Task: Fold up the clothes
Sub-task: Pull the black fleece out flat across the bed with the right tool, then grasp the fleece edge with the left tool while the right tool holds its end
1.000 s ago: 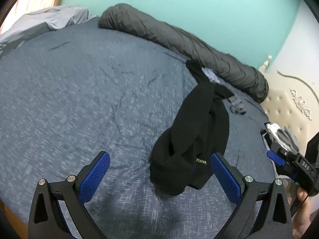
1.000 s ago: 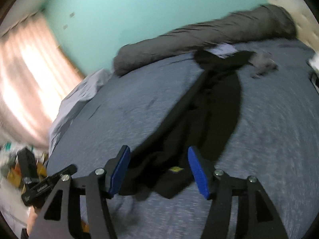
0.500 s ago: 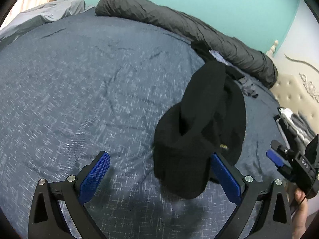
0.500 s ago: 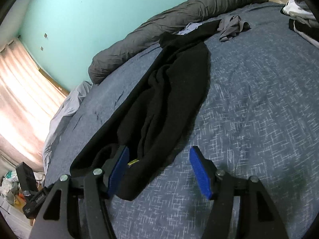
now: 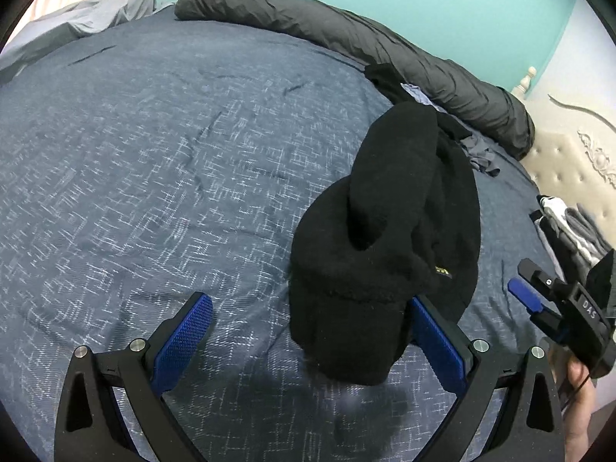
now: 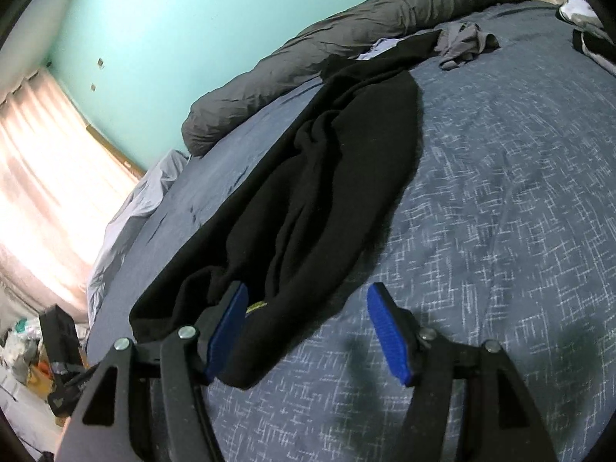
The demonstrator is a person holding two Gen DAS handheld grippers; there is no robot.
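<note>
A black fleece garment (image 5: 389, 238) lies bunched lengthwise on the blue bed cover (image 5: 161, 177), with a small yellow label near its near end. My left gripper (image 5: 312, 327) is open just above the bed; the garment's near end sits against its right finger (image 5: 435, 335). In the right wrist view the same garment (image 6: 327, 192) stretches away toward the pillows. My right gripper (image 6: 308, 331) is open, its left finger (image 6: 227, 327) touching the garment's near end and the right finger over bare cover. The right gripper (image 5: 546, 304) also shows at the left wrist view's right edge, held by a hand.
A long dark grey rolled duvet (image 5: 365, 50) lies along the teal wall. Small grey clothes (image 6: 462, 42) lie near the headboard, and a stack of folded items (image 5: 569, 223) sits at the bed's right side. A pale grey sheet (image 6: 131, 200) lies by the curtained window.
Both grippers have come closer to the garment's near end. The garment now reaches the left gripper's right finger and the right gripper's left finger. Both stay open.
</note>
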